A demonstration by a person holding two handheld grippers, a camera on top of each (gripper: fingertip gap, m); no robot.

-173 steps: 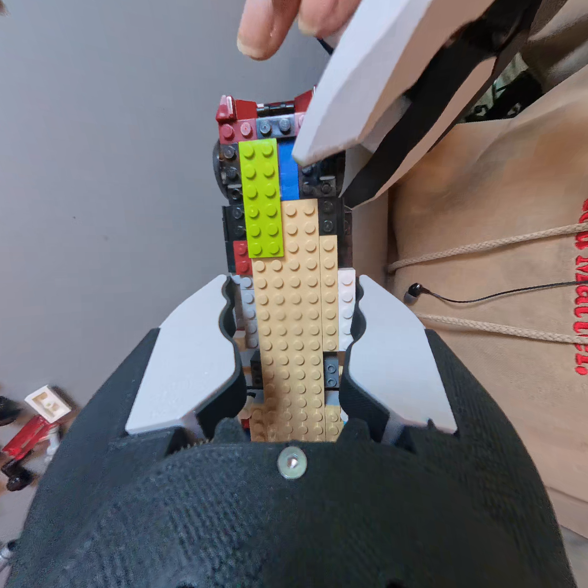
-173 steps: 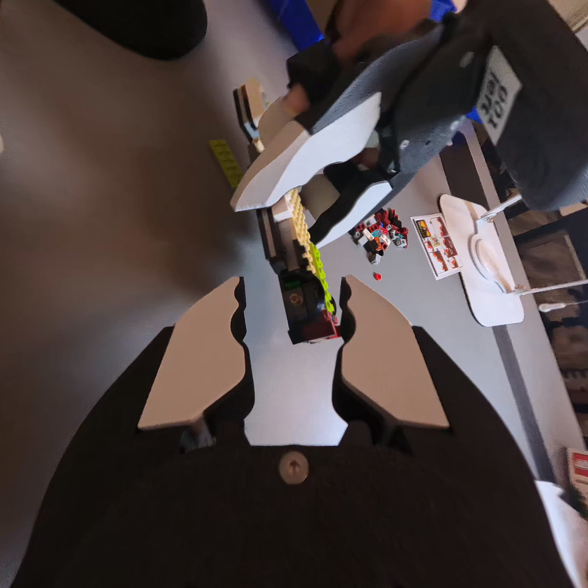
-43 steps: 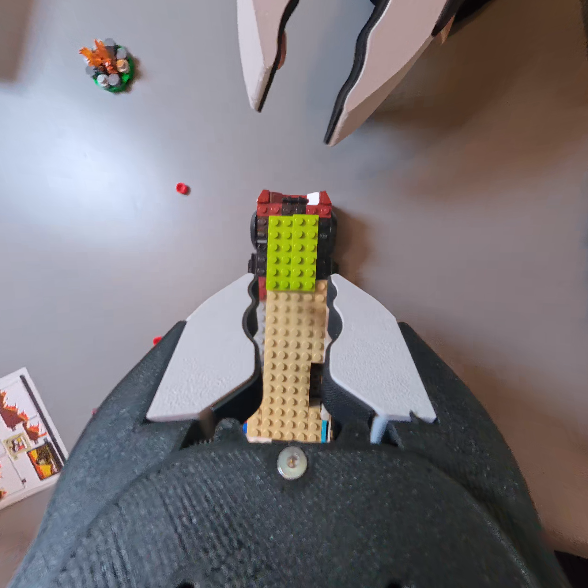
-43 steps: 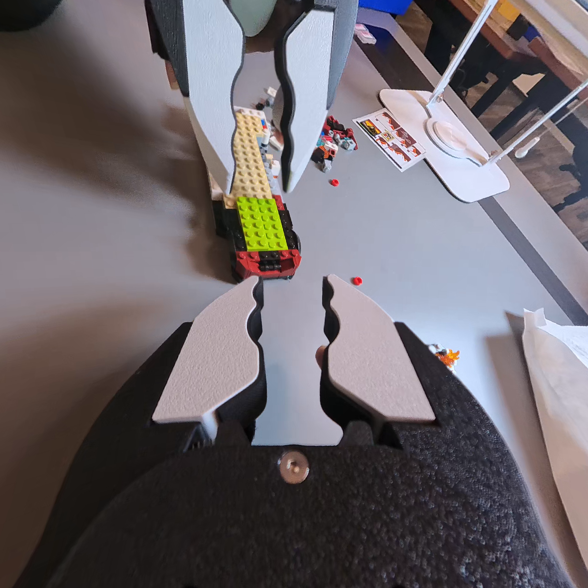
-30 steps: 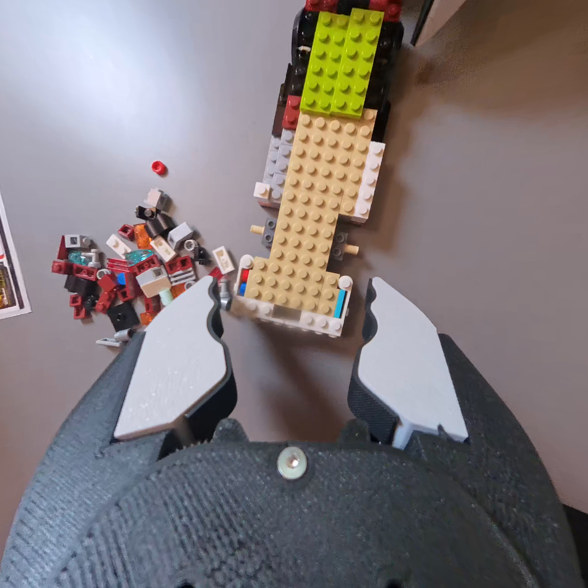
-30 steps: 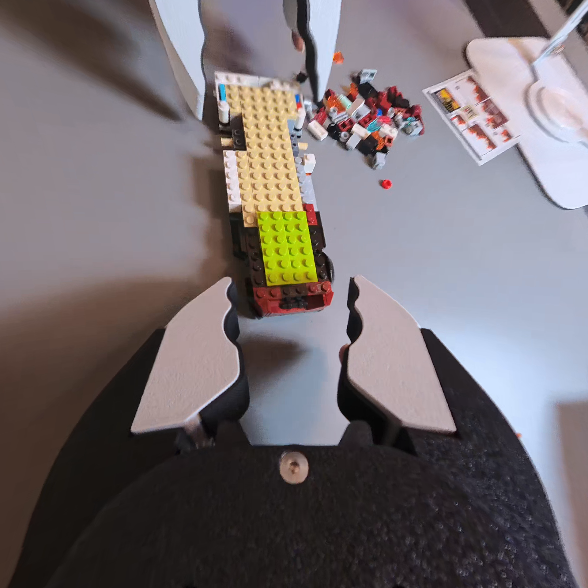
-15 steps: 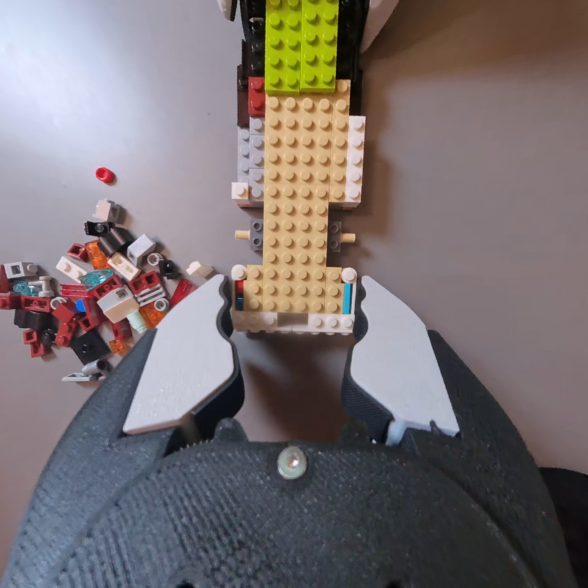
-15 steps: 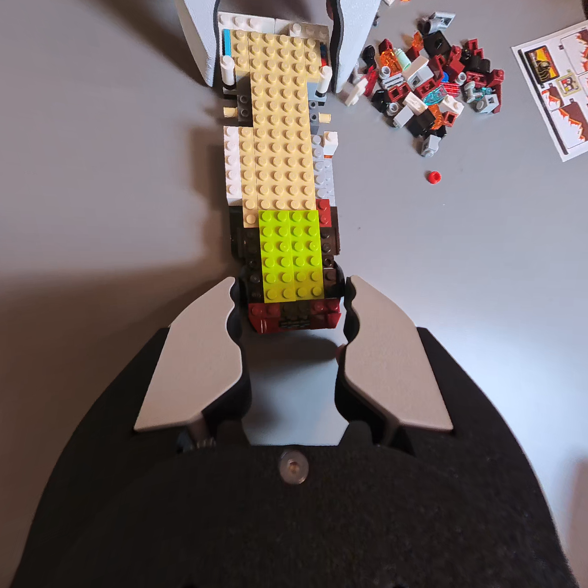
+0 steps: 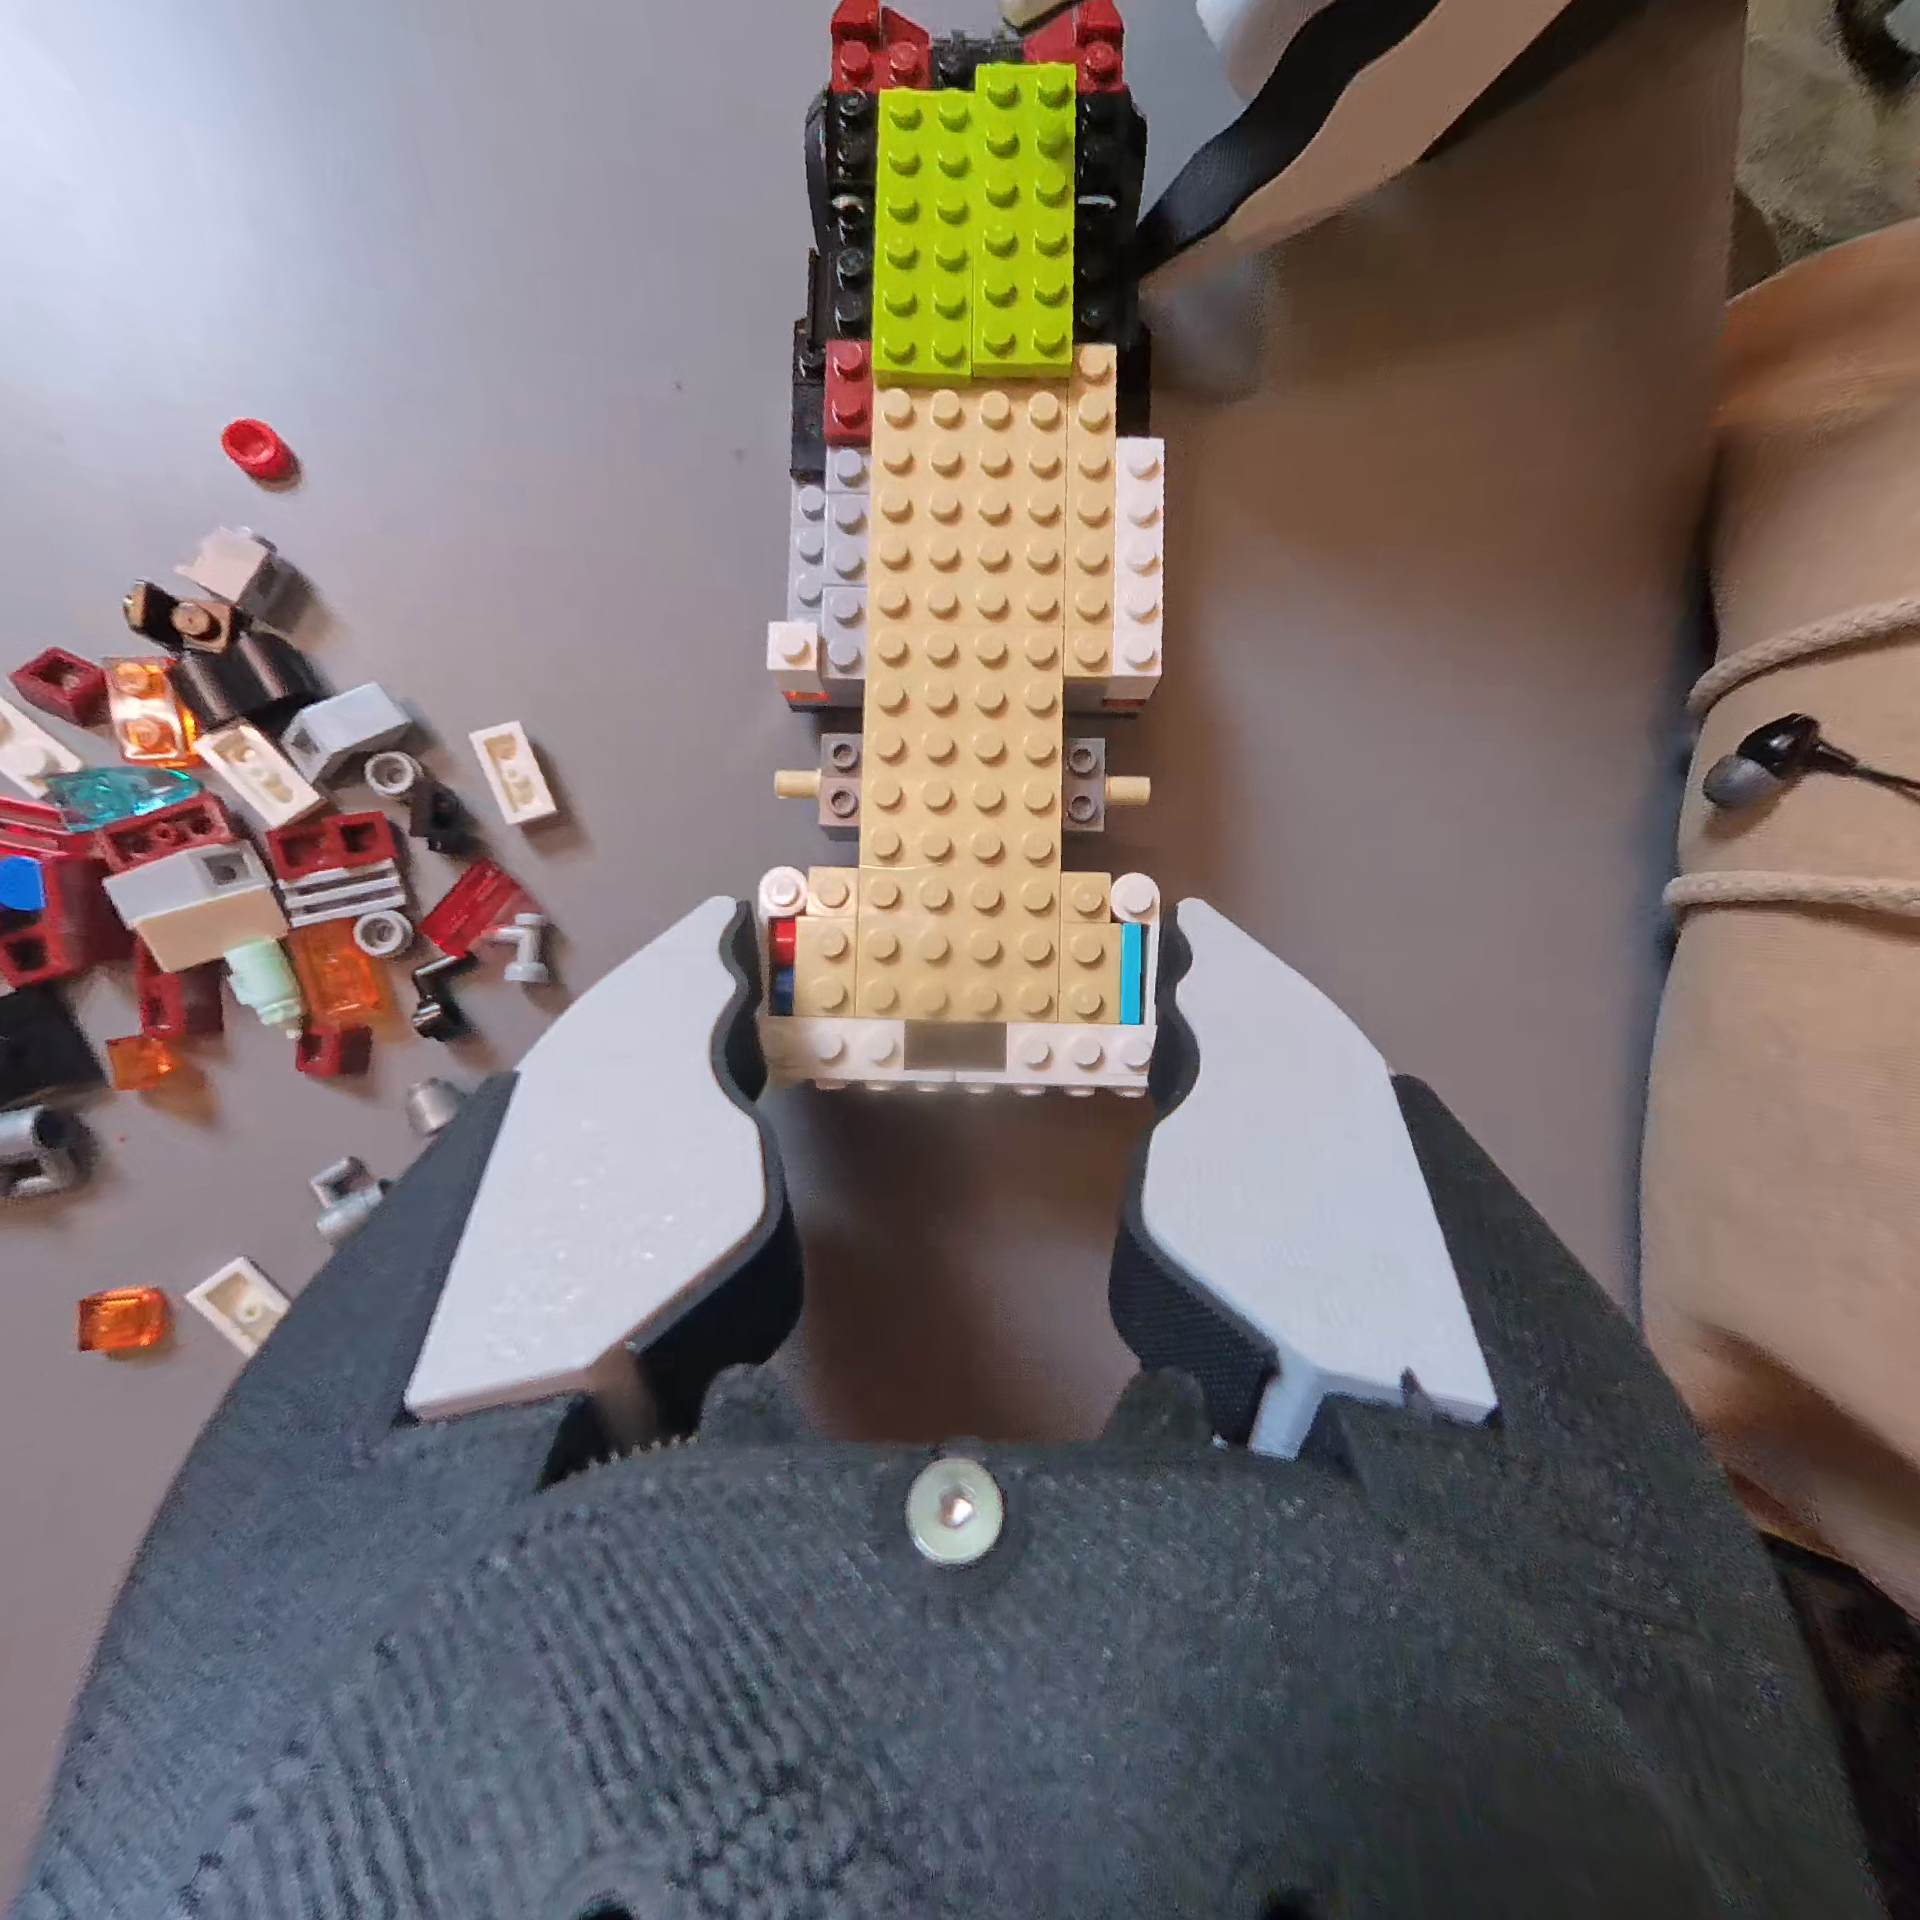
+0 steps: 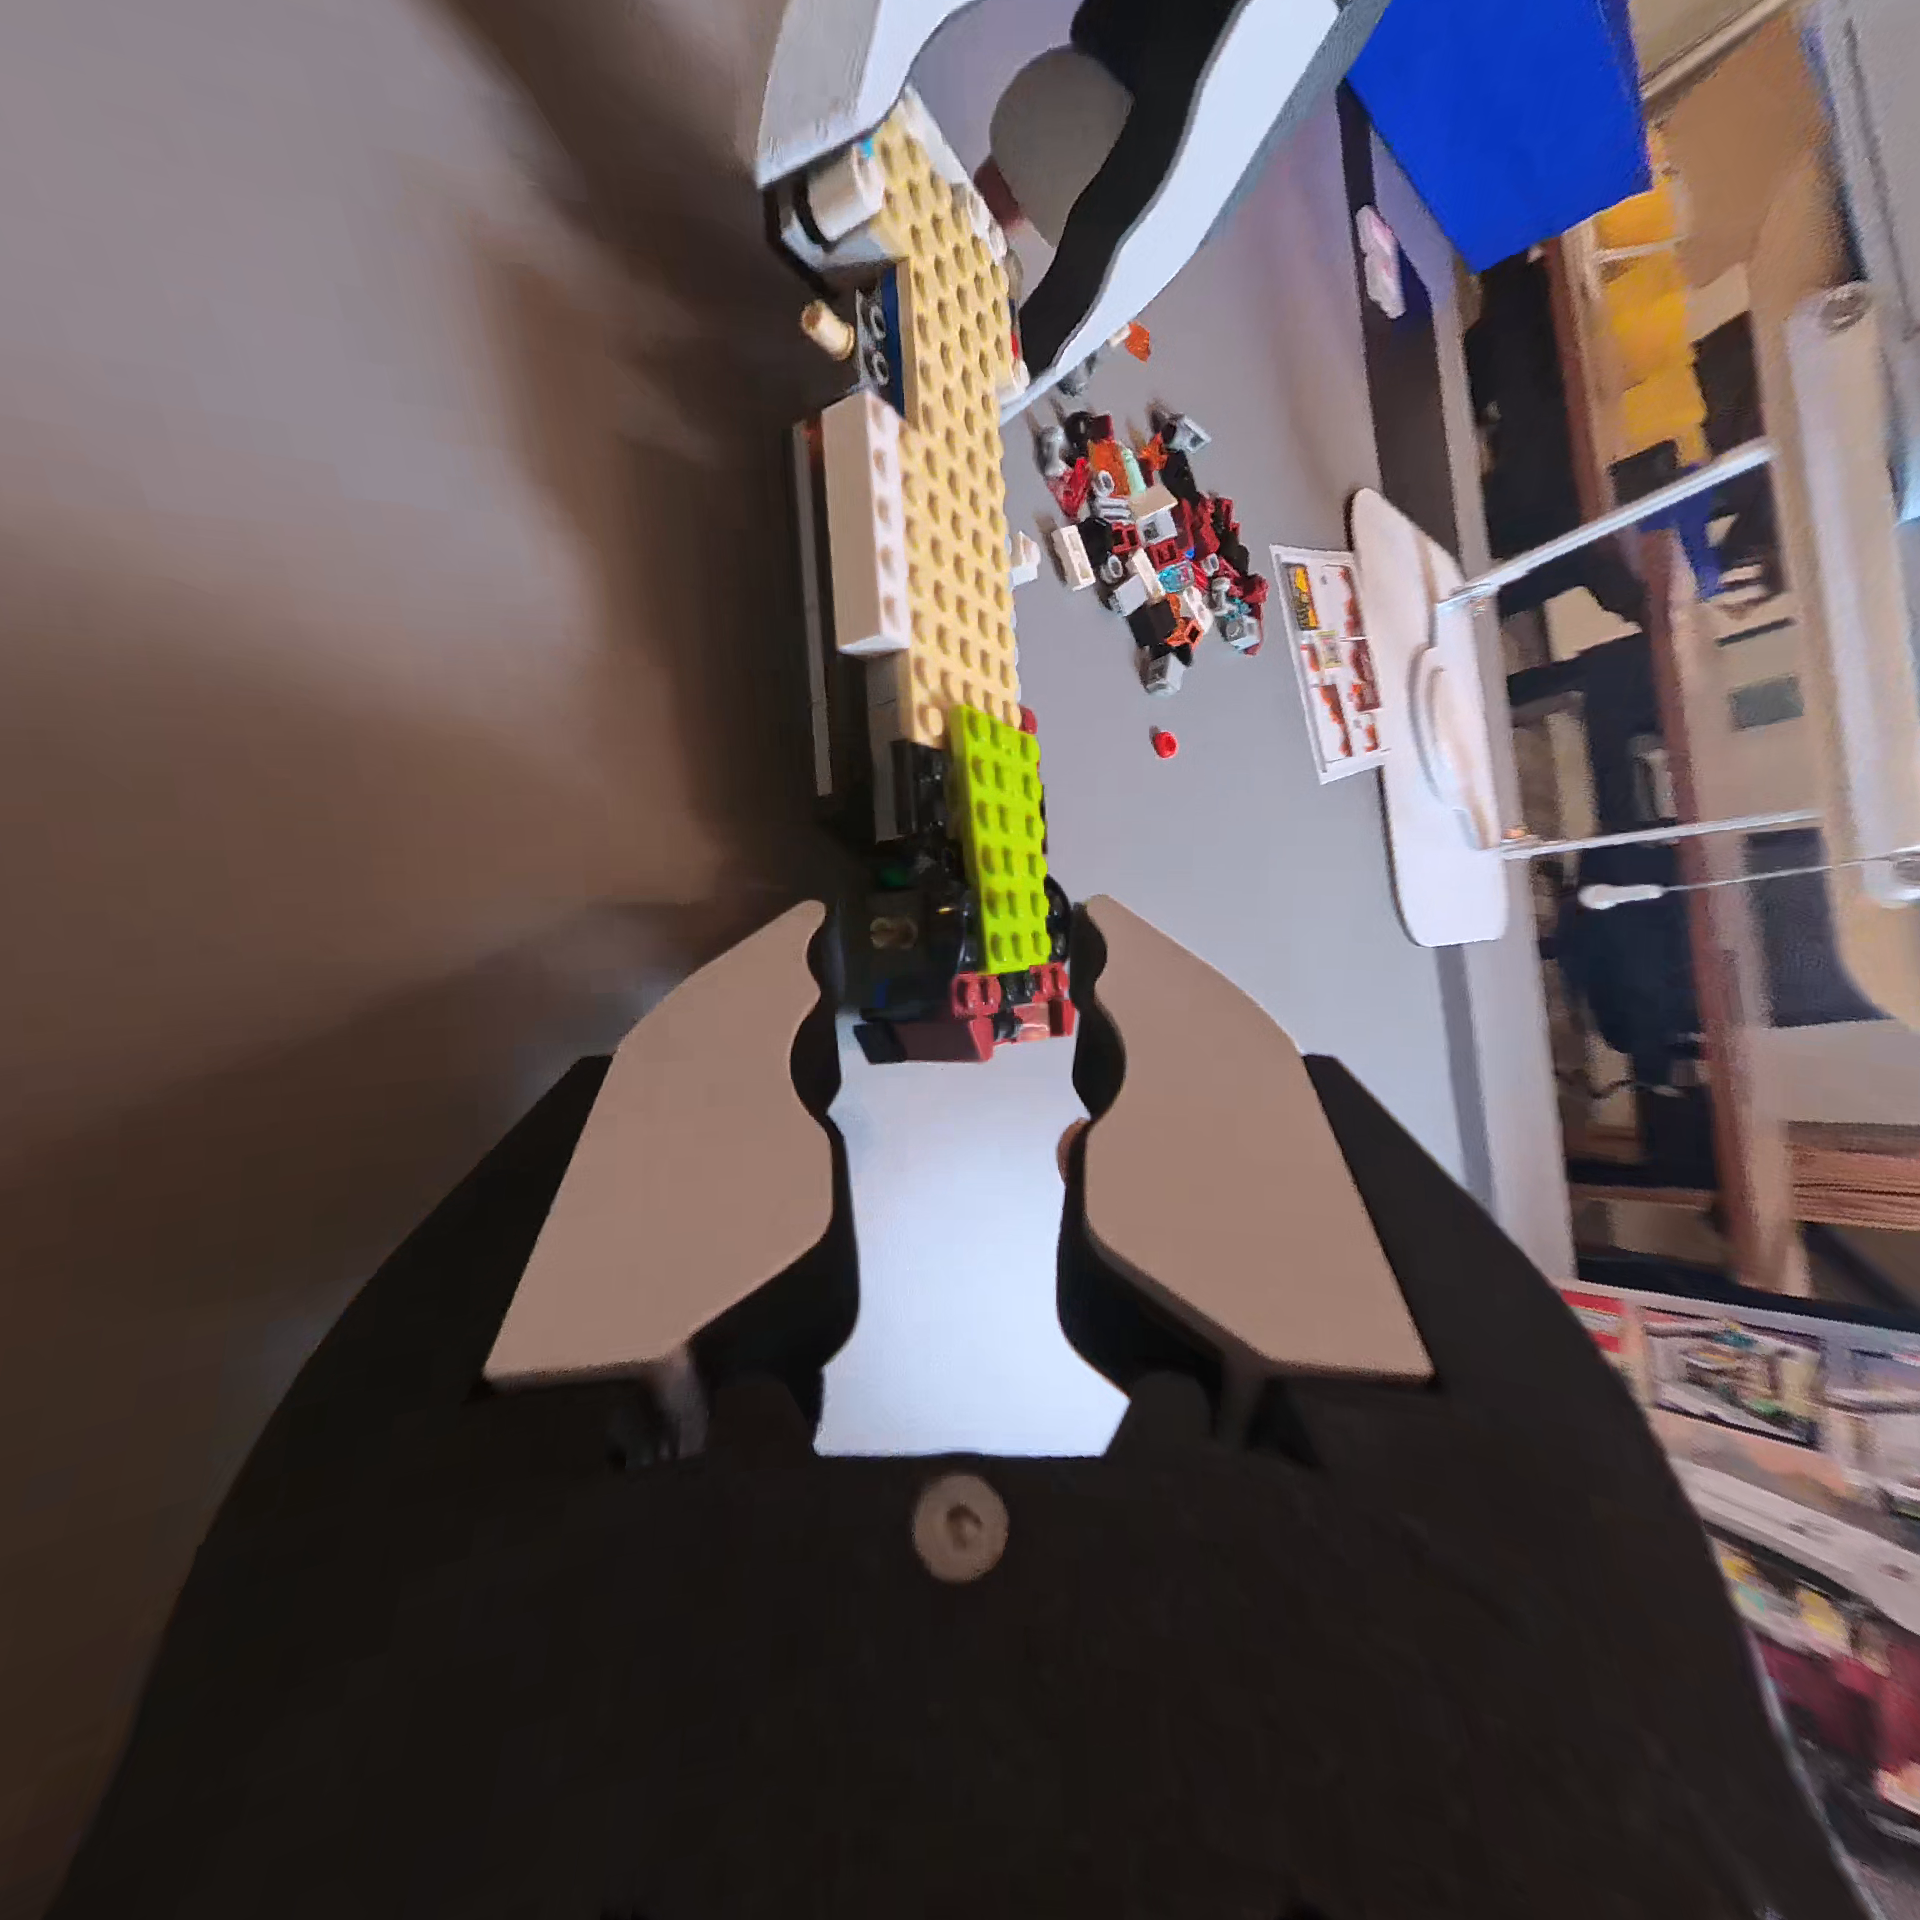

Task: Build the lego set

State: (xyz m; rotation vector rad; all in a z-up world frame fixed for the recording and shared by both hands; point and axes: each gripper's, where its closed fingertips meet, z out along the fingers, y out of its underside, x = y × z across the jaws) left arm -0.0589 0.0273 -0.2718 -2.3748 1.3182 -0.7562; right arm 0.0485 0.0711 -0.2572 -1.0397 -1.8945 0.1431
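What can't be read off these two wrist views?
- Left wrist view: the brick model's dark red front end is cut off by the top edge.
- Left wrist view: the loose brick pile runs off the left edge.
- Right wrist view: motion blur smears the table on the left and the boxes at the lower right.
- Right wrist view: the model's white rear end is hidden by the left gripper.

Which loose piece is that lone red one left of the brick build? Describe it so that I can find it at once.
Start from the long tan-topped brick vehicle on the grey table. To its left lies a pile of loose bricks. The small round red stud lies alone beyond that pile, level with the lime-green plates, touching nothing.
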